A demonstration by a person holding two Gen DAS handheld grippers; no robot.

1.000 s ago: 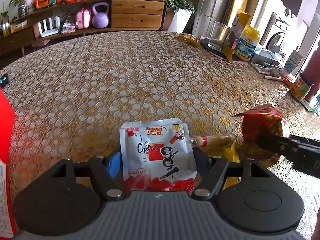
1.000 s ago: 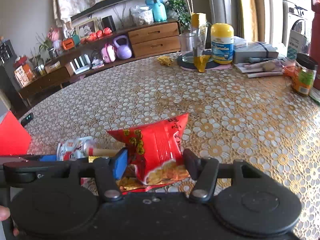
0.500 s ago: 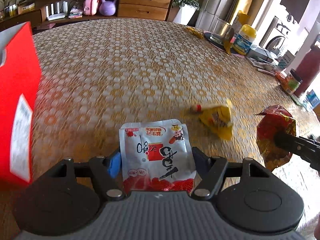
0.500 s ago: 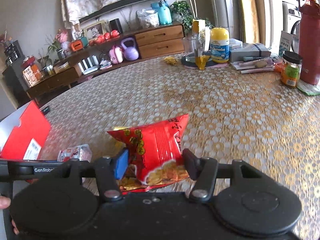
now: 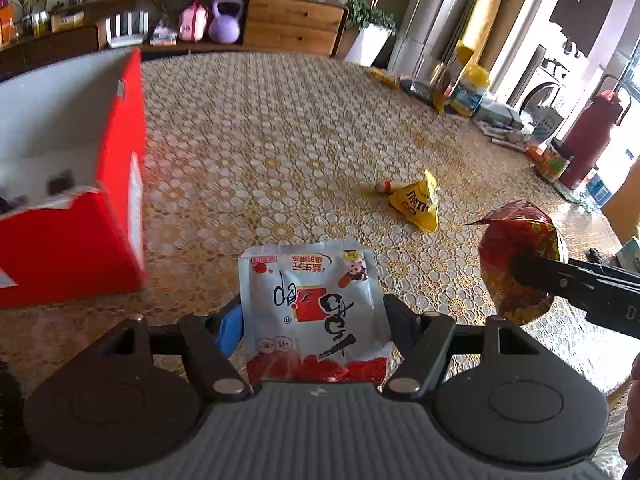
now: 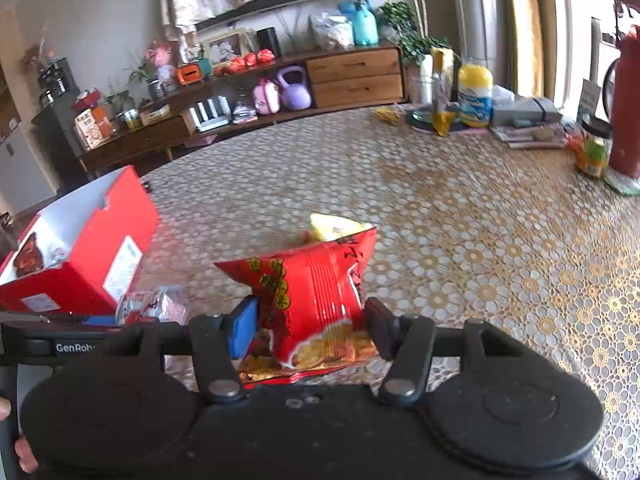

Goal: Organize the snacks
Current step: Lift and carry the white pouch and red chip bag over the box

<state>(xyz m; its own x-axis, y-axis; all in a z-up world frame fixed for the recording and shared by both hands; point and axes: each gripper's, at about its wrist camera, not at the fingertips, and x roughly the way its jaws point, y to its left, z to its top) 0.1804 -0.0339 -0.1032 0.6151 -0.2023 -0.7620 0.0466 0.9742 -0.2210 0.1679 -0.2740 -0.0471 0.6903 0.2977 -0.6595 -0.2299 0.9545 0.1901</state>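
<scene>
Silver-white pouch [image 5: 316, 308]: left wrist view; clamped between fingers of left gripper [image 5: 314, 322], raised above table [image 5: 280, 148].
Left fingers: partly open, pressing both side edges of pouch.
Handling of pouch: probably light, soft, foil a little slippery; best gripped across the flat middle, as now.
Red box [image 5: 80, 236]: open top, at left on table, near the pouch; likely the place for snacks.
Yellow packet [image 5: 416, 202]: lying on table, well apart from box, not yet collected.
Red snack bag [image 6: 316, 300]: right wrist view; pinched between fingers of right gripper [image 6: 310, 330], lifted above table.
Right fingers: about half open, closed on lower part of bag.
Handling of bag: puffed with air, light, crushable contents; gentle pinch low on the body seems enough.
Box in this view: at far left, some dark item already inside.
</scene>
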